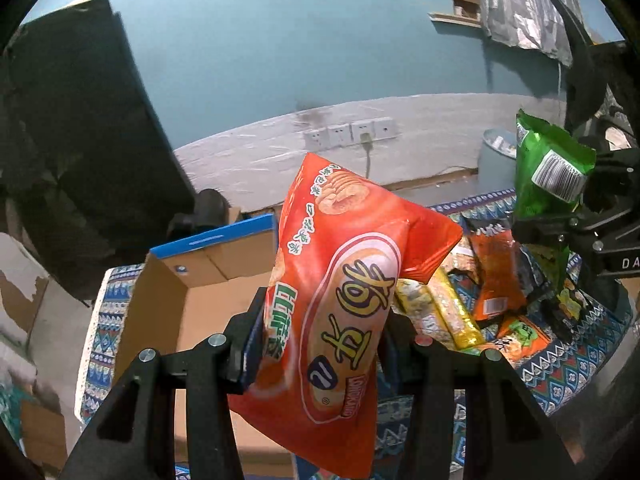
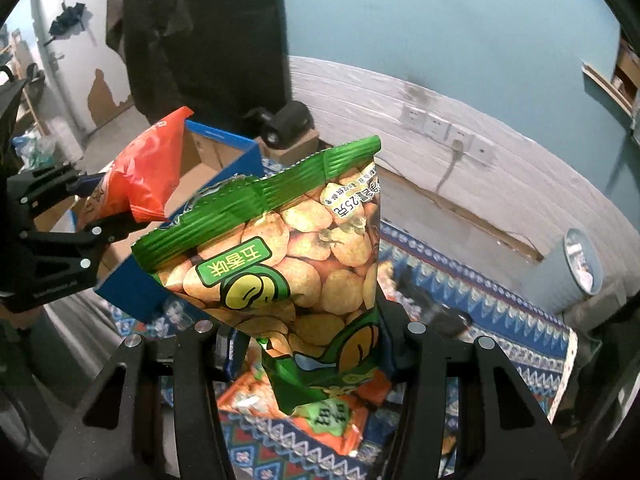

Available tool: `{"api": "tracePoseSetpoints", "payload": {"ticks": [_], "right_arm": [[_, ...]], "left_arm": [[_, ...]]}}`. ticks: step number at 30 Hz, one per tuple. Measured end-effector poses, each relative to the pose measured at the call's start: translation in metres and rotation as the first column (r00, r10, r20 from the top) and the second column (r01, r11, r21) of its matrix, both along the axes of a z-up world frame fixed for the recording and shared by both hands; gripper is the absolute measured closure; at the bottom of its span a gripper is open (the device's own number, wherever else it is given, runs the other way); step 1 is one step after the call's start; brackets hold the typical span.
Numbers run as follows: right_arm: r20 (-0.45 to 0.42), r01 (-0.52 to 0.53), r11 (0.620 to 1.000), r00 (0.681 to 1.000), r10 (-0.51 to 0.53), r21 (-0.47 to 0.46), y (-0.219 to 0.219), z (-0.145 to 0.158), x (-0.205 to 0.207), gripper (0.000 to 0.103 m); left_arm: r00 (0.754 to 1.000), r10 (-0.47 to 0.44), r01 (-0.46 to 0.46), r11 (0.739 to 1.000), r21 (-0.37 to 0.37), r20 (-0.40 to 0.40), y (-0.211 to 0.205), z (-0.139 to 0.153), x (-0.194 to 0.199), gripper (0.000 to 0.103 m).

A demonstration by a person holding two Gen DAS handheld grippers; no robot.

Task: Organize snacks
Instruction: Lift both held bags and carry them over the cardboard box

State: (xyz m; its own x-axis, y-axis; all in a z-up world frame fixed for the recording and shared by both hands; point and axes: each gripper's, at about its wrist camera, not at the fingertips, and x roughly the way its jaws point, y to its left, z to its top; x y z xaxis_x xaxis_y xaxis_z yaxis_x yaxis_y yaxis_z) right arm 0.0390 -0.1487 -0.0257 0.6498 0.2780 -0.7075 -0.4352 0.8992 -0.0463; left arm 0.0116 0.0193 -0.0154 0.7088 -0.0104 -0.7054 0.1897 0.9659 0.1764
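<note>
My left gripper is shut on a red-orange chip bag and holds it in the air beside an open cardboard box with a blue rim. The same bag and left gripper show at the left of the right wrist view, over the box. My right gripper is shut on a green bean snack bag, lifted above the table. That green bag and right gripper show at the right of the left wrist view.
Several loose snack packets lie on a patterned blue tablecloth; orange packets lie under the green bag. A grey bin stands by the wall. A dark cloth-covered shape rises behind the box.
</note>
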Motion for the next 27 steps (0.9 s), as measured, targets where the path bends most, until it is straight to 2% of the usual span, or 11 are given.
{"api": "tracePoseSetpoints", "payload": {"ticks": [14, 27], "right_arm": [[0.011, -0.095, 0.996, 0.995, 0.095, 0.002, 0.067, 0.009, 0.023, 0.052], [-0.003, -0.193, 0.981, 0.981, 0.193, 0.009, 0.149, 0.01, 0.046, 0.052]], "left_arm": [[0.994, 0.11, -0.11, 0.994, 0.005, 0.03, 0.052, 0.002, -0.003, 0.054], [0.971, 0.239, -0.24, 0.971, 0.025, 0.029, 0.114, -0.011, -0.003, 0.054]]}}
